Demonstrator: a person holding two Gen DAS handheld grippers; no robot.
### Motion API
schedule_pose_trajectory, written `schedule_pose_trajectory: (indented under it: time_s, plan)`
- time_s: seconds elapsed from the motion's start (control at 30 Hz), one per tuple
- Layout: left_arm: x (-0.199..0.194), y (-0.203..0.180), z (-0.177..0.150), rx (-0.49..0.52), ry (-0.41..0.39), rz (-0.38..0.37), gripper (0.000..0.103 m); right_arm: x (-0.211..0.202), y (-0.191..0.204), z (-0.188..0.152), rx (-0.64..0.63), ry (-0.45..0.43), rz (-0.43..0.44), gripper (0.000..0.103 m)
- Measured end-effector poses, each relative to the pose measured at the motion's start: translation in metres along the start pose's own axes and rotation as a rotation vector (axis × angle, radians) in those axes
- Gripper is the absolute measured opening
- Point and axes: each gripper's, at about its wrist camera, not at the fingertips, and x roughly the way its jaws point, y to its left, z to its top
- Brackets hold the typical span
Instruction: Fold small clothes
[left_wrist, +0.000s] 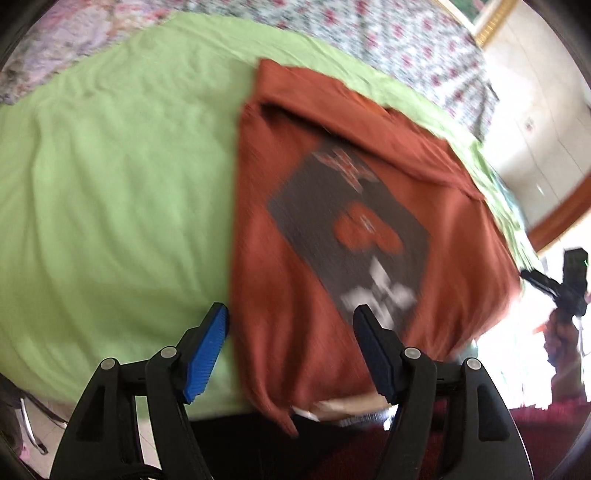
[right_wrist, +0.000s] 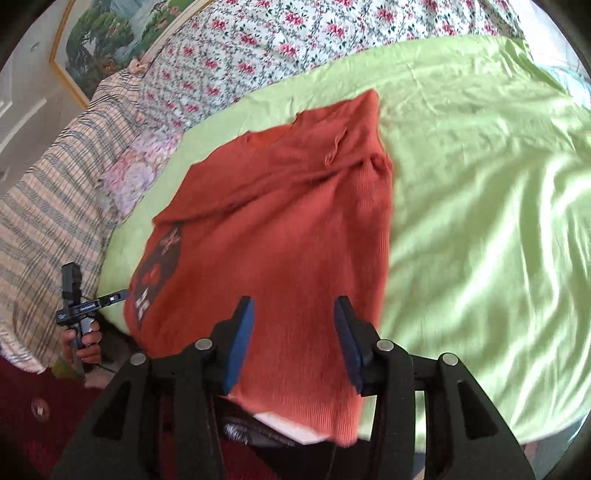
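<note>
— What's under you?
— A bed with a green sheet (right_wrist: 480, 192) and a floral quilt (right_wrist: 280, 40) beyond it. My rust-orange shirt (right_wrist: 280, 206) lies on the sheet, one side folded over, its hem hanging off the near edge. A dark printed panel (left_wrist: 351, 236) shows on the front.
— And your tools?
— My left tool (left_wrist: 291, 325) hovers spread wide over the hem, holding nothing. My right tool (right_wrist: 293, 314) likewise gapes, empty, above the shirt.

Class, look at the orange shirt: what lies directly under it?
The shirt lies on a green sheet, which shows all around it. At the near edge something white peeks out below the hem. Whatever else is beneath the shirt is covered.
</note>
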Motion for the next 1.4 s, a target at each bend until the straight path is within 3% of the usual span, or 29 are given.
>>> schedule_pose_trajectory:
  time_s: [0.2,0.37,0.5,0.63,0.67,0.73,0.77,0.8,0.9,1.07,1.23,1.4]
  plan:
    - [0.007,-0.007,-0.049,0.061,0.094,-0.018,0.070,-0.019,-0.005,-0.047,-0.057,0.127,0.014,0.058]
    - [0.030,-0.003,-0.068,0.064,0.174,-0.010,0.070,-0.001,-0.015,-0.079,-0.060,0.236,-0.009,0.060]
    - [0.043,-0.004,-0.068,0.070,0.188,-0.030,0.070,0.025,-0.024,-0.084,-0.043,0.266,0.002,0.060]
    - [0.051,-0.001,-0.068,0.068,0.197,-0.040,0.067,0.044,-0.020,-0.080,-0.063,0.234,0.025,0.060]
    - [0.052,0.000,-0.068,0.072,0.194,-0.034,0.061,0.046,-0.017,-0.080,-0.071,0.224,0.029,0.060]
    - [0.052,0.004,-0.072,0.085,0.192,-0.019,0.038,0.050,-0.014,-0.081,-0.087,0.216,0.038,0.053]
    - [0.051,0.005,-0.074,0.083,0.194,-0.021,0.015,0.050,-0.013,-0.084,-0.104,0.217,0.034,0.040]
    - [0.051,0.007,-0.077,0.081,0.193,-0.025,0.012,0.050,-0.012,-0.086,-0.119,0.220,0.022,0.029]
    - [0.032,0.002,-0.082,0.128,0.157,-0.035,0.006,0.047,-0.011,-0.090,-0.118,0.234,0.053,0.014]
    - [-0.012,-0.014,-0.077,0.162,0.069,-0.099,0.006,0.022,0.010,-0.086,-0.145,0.212,0.185,0.009]
    - [-0.057,-0.031,-0.039,0.130,-0.106,-0.130,0.005,-0.016,0.026,-0.053,-0.118,0.031,0.326,0.008]
    - [-0.087,-0.040,0.004,0.117,-0.262,-0.118,0.005,-0.037,0.029,-0.020,-0.077,-0.127,0.389,0.008]
